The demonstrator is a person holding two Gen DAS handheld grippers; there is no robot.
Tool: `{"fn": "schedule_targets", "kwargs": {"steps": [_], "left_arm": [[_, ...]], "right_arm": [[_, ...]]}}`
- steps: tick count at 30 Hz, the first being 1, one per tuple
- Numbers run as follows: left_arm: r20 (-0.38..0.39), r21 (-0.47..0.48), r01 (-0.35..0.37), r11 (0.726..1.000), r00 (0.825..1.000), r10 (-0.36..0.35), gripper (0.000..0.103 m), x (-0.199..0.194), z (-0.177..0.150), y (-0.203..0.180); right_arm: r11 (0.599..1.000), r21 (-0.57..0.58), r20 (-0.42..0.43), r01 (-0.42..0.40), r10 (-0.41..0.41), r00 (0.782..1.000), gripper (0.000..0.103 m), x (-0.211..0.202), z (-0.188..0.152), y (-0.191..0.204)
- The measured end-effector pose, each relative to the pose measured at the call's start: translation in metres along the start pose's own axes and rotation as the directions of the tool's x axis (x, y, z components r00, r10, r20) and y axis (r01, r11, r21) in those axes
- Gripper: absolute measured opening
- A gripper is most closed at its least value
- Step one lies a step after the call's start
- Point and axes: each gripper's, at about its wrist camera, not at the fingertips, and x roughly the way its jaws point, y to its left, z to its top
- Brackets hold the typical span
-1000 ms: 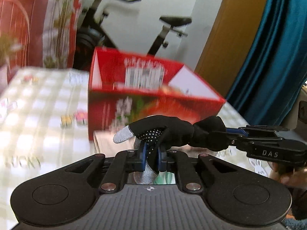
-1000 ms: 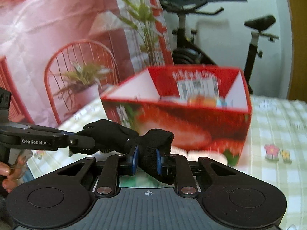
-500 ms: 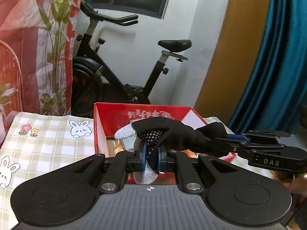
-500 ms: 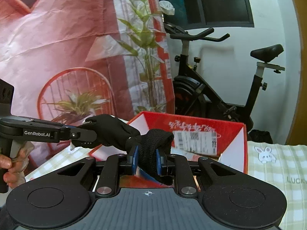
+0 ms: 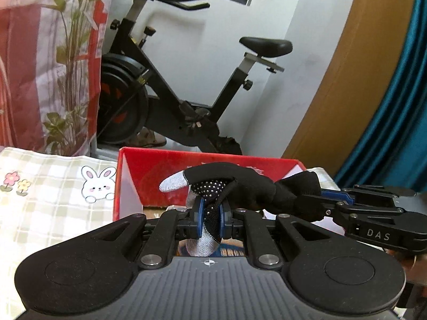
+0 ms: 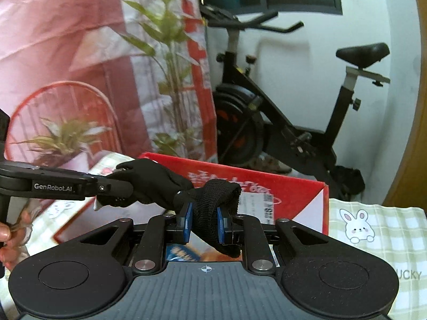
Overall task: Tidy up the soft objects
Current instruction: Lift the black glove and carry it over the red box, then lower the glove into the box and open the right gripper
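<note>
A soft black knit glove (image 5: 240, 184) with grey fingertips and little white grip dots hangs in the air, stretched between the two tools, just above the open red cardboard box (image 5: 202, 165). The left gripper (image 5: 209, 220) has its blue fingers (image 5: 198, 217) squeezed tight on the finger end of the glove, and one grey tip pokes out past them. The right gripper (image 6: 204, 222) has its fingers (image 6: 186, 222) squeezed tight on the ribbed cuff. The glove looks light and floppy, so it will bend, sag and fold with any pull. It should not break or slip much, because the cloth bunches between the pads. Holding both ends, as now, looks like a good way to keep it flat. The box sits on a surface under a checked cloth with bunny pictures (image 6: 373, 229). A black exercise bike (image 5: 170, 90) stands behind.
</note>
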Motion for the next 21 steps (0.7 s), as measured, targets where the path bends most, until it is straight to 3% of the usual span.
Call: {"fn": "schedule_targets", "kwargs": {"steps": [7, 8, 10, 14, 21], "left_arm": [[-0.067, 0.01, -0.029, 1.0, 0.997, 0.03, 0.015, 0.038, 0.01, 0.008], [-0.076, 0.009, -0.032, 0.999, 0.997, 0.033, 0.019, 0.042, 0.01, 0.01], [-0.088, 0.014, -0.038, 0.999, 0.995, 0.039, 0.029, 0.046, 0.008, 0.012], [-0.092, 0.01, -0.032, 0.999, 0.995, 0.033, 0.033, 0.048, 0.009, 0.014], [-0.077, 0.026, -0.04, 0.999, 0.996, 0.041, 0.051, 0.04, 0.01, 0.01]], "right_arm": [[0.998, 0.036, -0.119, 0.044, -0.039, 0.992, 0.014, 0.051, 0.011, -0.022], [0.998, 0.04, -0.139, 0.05, -0.044, 0.989, 0.007, 0.057, 0.011, -0.023], [0.997, 0.047, -0.184, 0.066, -0.056, 0.981, 0.007, 0.07, 0.013, -0.024], [0.994, 0.045, -0.237, 0.104, -0.09, 0.967, 0.007, 0.083, 0.011, -0.024], [0.985, 0.041, -0.247, 0.169, -0.153, 0.957, 0.02, 0.08, 0.009, -0.024]]}}
